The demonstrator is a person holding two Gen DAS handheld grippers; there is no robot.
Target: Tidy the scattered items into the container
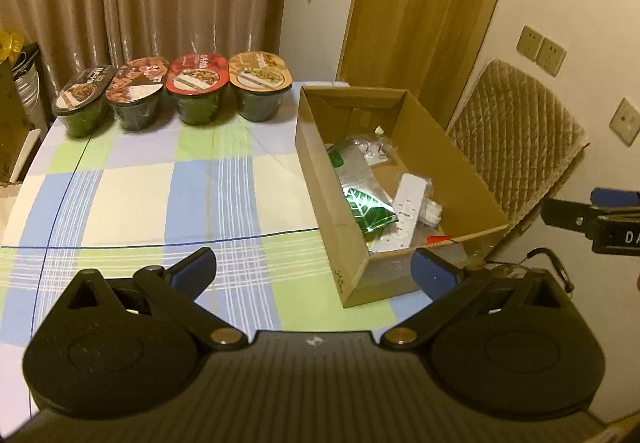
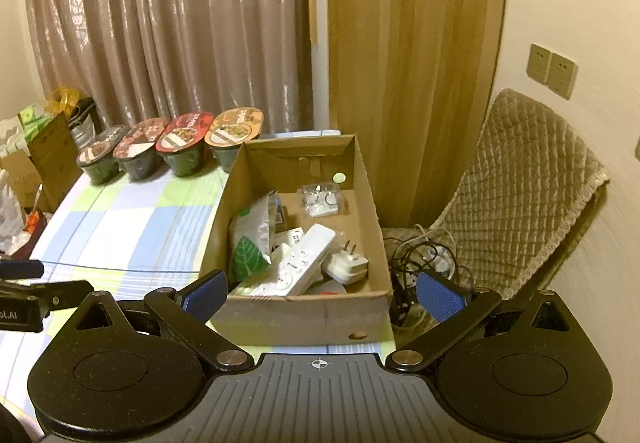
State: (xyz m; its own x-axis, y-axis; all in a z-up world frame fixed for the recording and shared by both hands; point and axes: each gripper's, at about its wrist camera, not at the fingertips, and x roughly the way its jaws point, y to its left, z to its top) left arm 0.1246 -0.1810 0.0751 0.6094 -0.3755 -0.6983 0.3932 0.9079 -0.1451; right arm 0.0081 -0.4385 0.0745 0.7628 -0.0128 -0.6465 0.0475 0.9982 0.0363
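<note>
An open cardboard box [image 1: 332,199] [image 2: 304,317] stands on the checked tablecloth at the table's right end. Inside lie a white power strip [image 1: 406,205] [image 2: 304,263], a silver and green snack bag [image 1: 360,187] [image 2: 252,239], a white plug adapter [image 2: 346,263] and a clear packet [image 2: 322,199]. My left gripper [image 1: 314,269] hovers open before the box's near left corner with nothing between its blue pads. My right gripper [image 2: 322,293] is open too, straddling the box's near wall from above, also empty.
Four sealed instant-food bowls [image 1: 168,91] [image 2: 168,147] line the table's far edge by the curtain. A quilted chair [image 1: 516,139] [image 2: 520,203] stands right of the box, with tangled cables [image 2: 416,259] on its seat. Boxes and bags [image 2: 36,163] crowd the far left.
</note>
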